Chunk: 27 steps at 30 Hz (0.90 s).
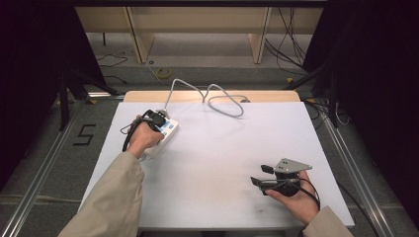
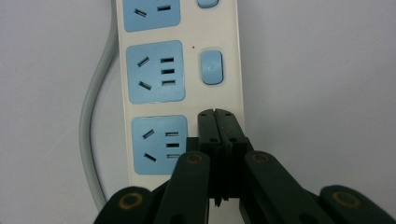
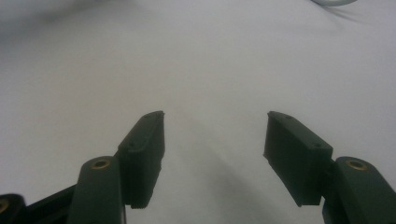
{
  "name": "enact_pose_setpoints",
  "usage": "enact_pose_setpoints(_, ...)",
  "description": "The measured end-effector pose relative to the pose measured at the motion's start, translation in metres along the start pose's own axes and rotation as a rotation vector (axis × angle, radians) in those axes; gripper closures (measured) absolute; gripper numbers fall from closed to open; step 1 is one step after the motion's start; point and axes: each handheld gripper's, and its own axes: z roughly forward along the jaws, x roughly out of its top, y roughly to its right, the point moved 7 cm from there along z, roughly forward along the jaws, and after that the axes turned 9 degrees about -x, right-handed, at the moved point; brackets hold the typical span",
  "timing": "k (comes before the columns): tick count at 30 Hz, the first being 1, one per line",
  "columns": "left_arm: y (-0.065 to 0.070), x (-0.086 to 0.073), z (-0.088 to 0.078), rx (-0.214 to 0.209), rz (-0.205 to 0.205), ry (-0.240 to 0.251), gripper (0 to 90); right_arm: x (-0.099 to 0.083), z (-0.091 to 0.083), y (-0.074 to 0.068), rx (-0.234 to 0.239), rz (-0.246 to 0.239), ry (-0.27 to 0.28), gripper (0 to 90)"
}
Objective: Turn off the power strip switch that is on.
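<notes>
a white power strip (image 1: 163, 134) lies at the left of the table (image 1: 217, 163), its long axis running diagonally from near-left to far-right, socket face up. in the left gripper view 3 blue sockets (image 2: 155, 71) and 2 blue switches (image 2: 211, 67) show in a row. its grey cord (image 1: 217, 101) leaves the far end and loops across the table's far edge. the left gripper (image 2: 217, 115) sits over the strip, jaws pressed together, tips just past the nearest socket. the right gripper (image 1: 260, 175) rests near the table's near-right corner, jaws spread and holding nothing. the tabletop is plain white; grey floor, cables and wooden legs lie beyond.
</notes>
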Motion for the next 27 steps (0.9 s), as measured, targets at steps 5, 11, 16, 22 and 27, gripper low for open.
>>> enact_pose_setpoints(5, -0.0009, 0.0003, 0.0005, 0.0, -0.009, 0.012, 89.6, 0.0001, -0.0003, 0.0002, 0.001, 0.001, 0.002, 38.9)
enact_pose_setpoints(11, 0.0002, -0.0002, 0.0004, 0.012, 0.003, 0.0, 89.6, 0.0, -0.0002, 0.0006, 0.0, -0.001, 0.0, 38.9)
enact_pose_setpoints(16, 0.0017, -0.0003, 0.0008, 0.025, 0.021, -0.001, 89.5, 0.0002, -0.0003, 0.0002, -0.002, -0.001, 0.0, 38.9)
enact_pose_setpoints(22, 0.0003, -0.0008, 0.0006, 0.012, 0.018, 0.005, 89.6, 0.0004, -0.0006, 0.0008, -0.003, -0.001, 0.001, 38.9)
enact_pose_setpoints(27, 0.0009, -0.0008, 0.0007, 0.02, 0.031, -0.003, 89.6, 0.0004, -0.0008, 0.0009, -0.003, -0.001, 0.003, 38.9)
